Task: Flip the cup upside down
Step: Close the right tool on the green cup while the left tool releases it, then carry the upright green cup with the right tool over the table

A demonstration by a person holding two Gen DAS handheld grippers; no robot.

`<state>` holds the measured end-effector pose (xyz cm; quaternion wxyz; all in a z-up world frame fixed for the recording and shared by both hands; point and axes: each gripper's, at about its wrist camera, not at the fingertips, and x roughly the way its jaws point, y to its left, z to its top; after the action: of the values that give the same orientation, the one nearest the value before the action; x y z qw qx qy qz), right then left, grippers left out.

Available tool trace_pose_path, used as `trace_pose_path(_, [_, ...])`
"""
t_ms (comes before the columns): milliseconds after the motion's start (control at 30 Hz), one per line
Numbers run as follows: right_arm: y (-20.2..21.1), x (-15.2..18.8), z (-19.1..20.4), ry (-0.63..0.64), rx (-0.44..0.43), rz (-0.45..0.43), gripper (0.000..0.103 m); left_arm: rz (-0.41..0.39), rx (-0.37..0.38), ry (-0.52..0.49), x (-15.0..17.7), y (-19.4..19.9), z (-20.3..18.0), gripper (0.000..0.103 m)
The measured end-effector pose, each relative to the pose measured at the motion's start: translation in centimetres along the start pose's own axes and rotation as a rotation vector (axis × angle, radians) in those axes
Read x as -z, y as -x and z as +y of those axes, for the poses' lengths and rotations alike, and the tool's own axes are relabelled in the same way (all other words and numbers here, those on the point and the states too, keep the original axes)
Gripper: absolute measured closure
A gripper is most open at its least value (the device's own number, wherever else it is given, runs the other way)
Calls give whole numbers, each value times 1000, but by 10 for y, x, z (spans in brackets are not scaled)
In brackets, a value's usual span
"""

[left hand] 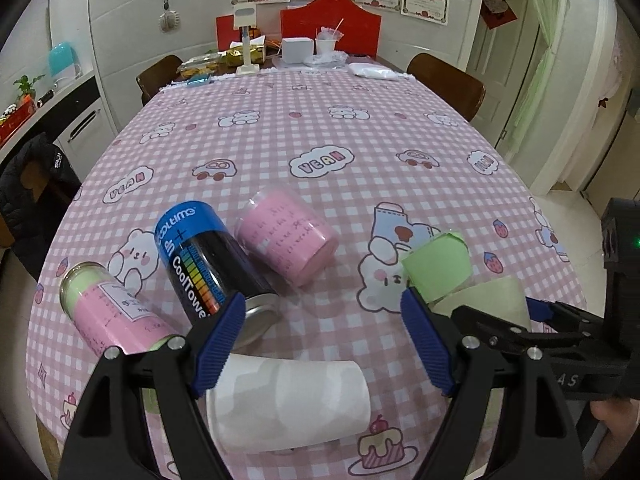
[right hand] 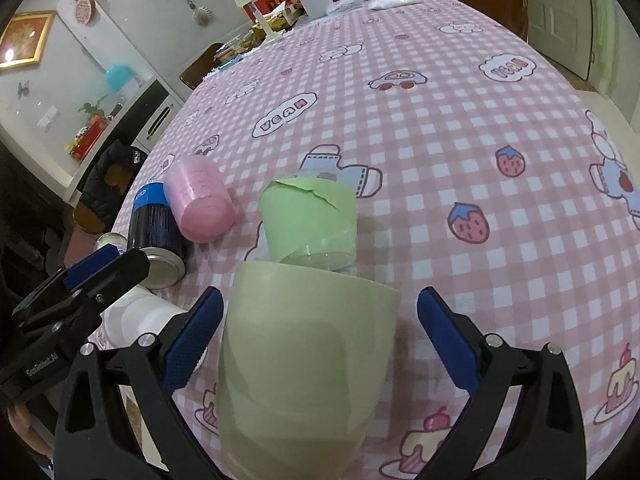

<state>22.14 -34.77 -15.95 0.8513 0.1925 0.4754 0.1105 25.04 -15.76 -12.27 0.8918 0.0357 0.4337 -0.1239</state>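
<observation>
A pale green cup [right hand: 304, 352] stands on the pink checked tablecloth [right hand: 460, 140] between the open fingers of my right gripper [right hand: 318, 340], its flat end up. It shows at the right of the left wrist view [left hand: 492, 300]. A white cup [left hand: 288, 404] lies on its side below and between the open fingers of my left gripper [left hand: 322, 340]; neither finger touches it. In the right wrist view the white cup [right hand: 140, 316] lies at the left. Both grippers are empty.
A black and blue can [left hand: 208, 268], a pink and green can [left hand: 108, 312], a pink wrapped jar [left hand: 288, 236] and a green wrapped jar [left hand: 438, 266] stand or lie near the front. Boxes and bags [left hand: 296, 50] crowd the far end. Chairs [left hand: 448, 80] ring the table.
</observation>
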Motion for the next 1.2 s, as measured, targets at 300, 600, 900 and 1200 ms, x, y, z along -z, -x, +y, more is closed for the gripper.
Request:
trace_pose_path(300, [9, 1, 15, 54, 60, -44, 23, -4, 21, 8, 2, -1, 6, 24])
trace_pose_path(600, [30, 5, 41, 159, 177, -150, 23, -29, 33, 20, 4, 10, 12, 24])
trace_pose_path(900, [40, 7, 54, 216, 216, -215, 24, -48, 36, 32, 7, 20, 15, 24])
trace_pose_path(1200, [46, 13, 65, 250, 238, -261, 24, -60, 27, 38, 11, 28, 18, 24])
